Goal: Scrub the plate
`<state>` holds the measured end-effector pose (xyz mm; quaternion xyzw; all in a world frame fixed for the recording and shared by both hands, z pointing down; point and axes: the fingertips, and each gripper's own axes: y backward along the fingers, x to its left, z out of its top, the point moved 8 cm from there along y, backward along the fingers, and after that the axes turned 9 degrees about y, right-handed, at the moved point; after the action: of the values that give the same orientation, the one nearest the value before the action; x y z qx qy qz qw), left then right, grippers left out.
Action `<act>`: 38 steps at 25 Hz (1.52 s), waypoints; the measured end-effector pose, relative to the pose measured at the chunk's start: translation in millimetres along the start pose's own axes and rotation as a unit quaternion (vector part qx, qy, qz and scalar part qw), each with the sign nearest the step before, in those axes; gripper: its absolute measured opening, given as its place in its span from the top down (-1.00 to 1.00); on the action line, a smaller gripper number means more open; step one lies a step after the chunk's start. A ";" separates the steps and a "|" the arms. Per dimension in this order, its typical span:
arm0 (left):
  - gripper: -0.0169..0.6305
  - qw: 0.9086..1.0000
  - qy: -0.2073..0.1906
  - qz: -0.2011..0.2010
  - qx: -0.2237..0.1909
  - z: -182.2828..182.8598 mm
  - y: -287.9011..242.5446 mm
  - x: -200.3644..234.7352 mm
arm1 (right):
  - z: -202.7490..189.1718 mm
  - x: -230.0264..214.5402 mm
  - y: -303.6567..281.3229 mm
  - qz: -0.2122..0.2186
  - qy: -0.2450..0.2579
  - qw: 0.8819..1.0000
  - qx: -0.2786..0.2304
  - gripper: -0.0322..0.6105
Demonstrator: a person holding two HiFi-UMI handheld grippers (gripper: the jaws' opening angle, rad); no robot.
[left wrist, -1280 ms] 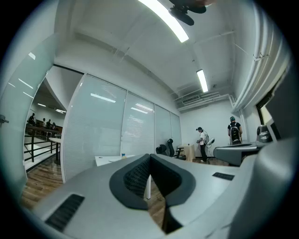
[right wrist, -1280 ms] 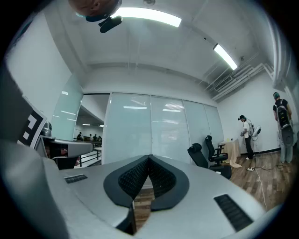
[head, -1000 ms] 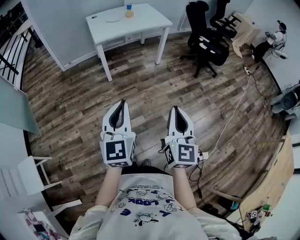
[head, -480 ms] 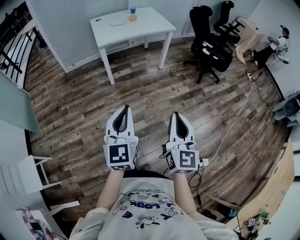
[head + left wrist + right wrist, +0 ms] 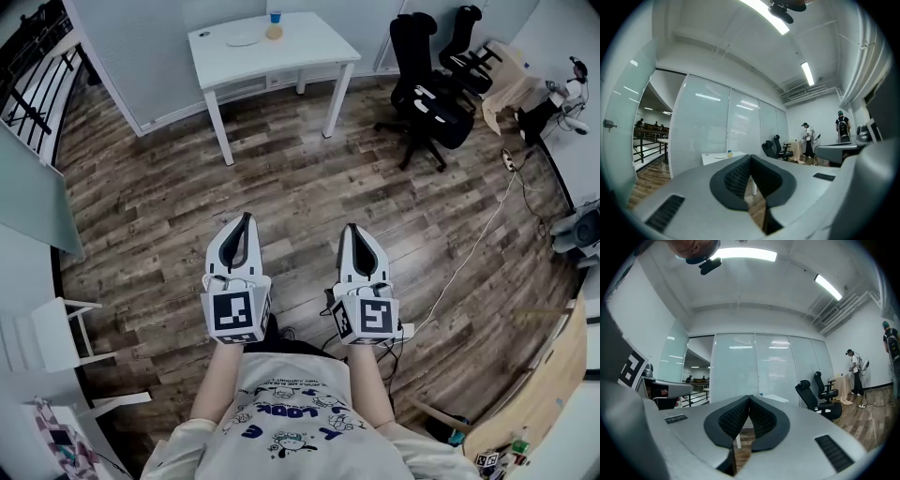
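White slats make up the chair [image 5: 45, 336] at the far left, hard-edged and light, easy to clip if the walk forward drifts that way. Next along, the left gripper [image 5: 246, 218] is clenched on nothing, its dark ribbed pads pressed together inside a smooth pale grey shell that tapers to a beak.

Scrubbing has not begun, I judge. The plate [image 5: 242, 39] lies well away on the white table [image 5: 309, 45] at the top of the head view. It is a thin, pale, shallow disc that looks slick. On so smooth a top it would likely skate under a sideways rub unless one gripper pins it.

Just right of it sit a small yellowish lump [image 5: 274, 33], maybe a sponge though too small to tell, and a blue cup [image 5: 275, 16]. The cup is upright and near enough to be toppled by a careless reach.

The right gripper [image 5: 352, 228] is likewise closed and empty, so both must open before anything can be taken. Mottled brown wood-grain floor [image 5: 300, 178] planks spread beneath.

Further right, black padded office chairs [image 5: 427, 89] stand beside the table. A thin pale cable [image 5: 473, 239] snakes over the boards, a trip risk if the route swings right.
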<state>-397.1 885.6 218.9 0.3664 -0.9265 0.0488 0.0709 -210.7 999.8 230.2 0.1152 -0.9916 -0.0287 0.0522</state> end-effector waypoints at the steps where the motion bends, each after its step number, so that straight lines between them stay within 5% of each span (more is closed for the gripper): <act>1: 0.87 1.000 0.000 0.004 0.002 -1.1 -0.8 1.4 | -1.8 -0.9 -1.9 0.001 -0.004 1.000 0.001 0.92; 17: 0.87 1.000 0.012 -0.006 0.009 -3.7 -98.4 23.6 | -19.5 -23.5 -85.4 -0.014 -0.002 1.000 0.013 0.92; 38: 0.87 0.999 0.034 -0.005 0.009 15.9 -250.5 117.6 | -33.2 -12.6 -265.6 0.001 0.011 1.000 0.024 0.92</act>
<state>-311.7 622.3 232.5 0.3698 -0.9212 0.0691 0.0992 -135.0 743.1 243.7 0.1161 -0.9914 -0.0036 0.0604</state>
